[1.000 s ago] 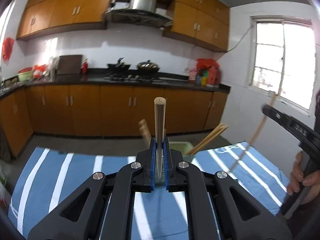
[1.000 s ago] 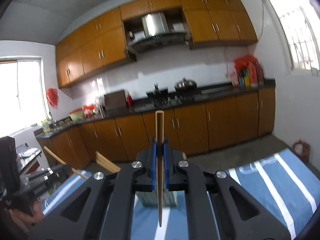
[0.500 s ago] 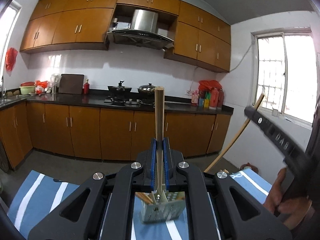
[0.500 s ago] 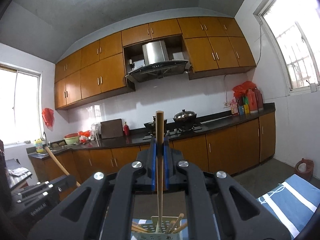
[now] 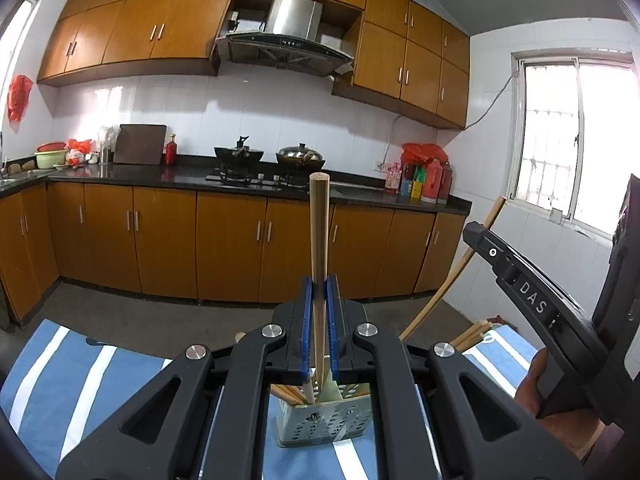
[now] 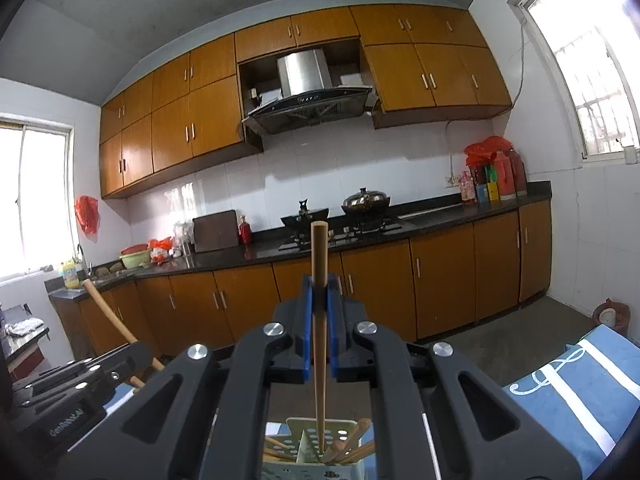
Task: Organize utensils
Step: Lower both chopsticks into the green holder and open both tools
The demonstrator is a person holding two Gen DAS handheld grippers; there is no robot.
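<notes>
My left gripper (image 5: 319,300) is shut on an upright wooden chopstick (image 5: 319,232). Its lower end reaches down to the mouth of a pale perforated utensil holder (image 5: 320,426), which has several chopsticks in it. My right gripper (image 6: 320,300) is shut on a second chopstick (image 6: 320,256), whose thin tip hangs over the same holder (image 6: 296,440). Each gripper shows in the other's view: the right gripper (image 5: 480,240) with its tilted chopstick (image 5: 456,272), and the left gripper (image 6: 136,354) with its chopstick (image 6: 108,312).
The holder stands on a blue and white striped cloth (image 5: 80,380). A few loose chopsticks (image 5: 472,334) lie on the cloth to the right. A person's hand (image 5: 536,396) holds the right gripper. Brown kitchen cabinets (image 5: 232,248) line the far wall across the floor.
Both grippers have moved over the holder, which now sits right under their fingers. The two chopsticks stay gripped, and their lower ends have come down toward the holder's mouth.
</notes>
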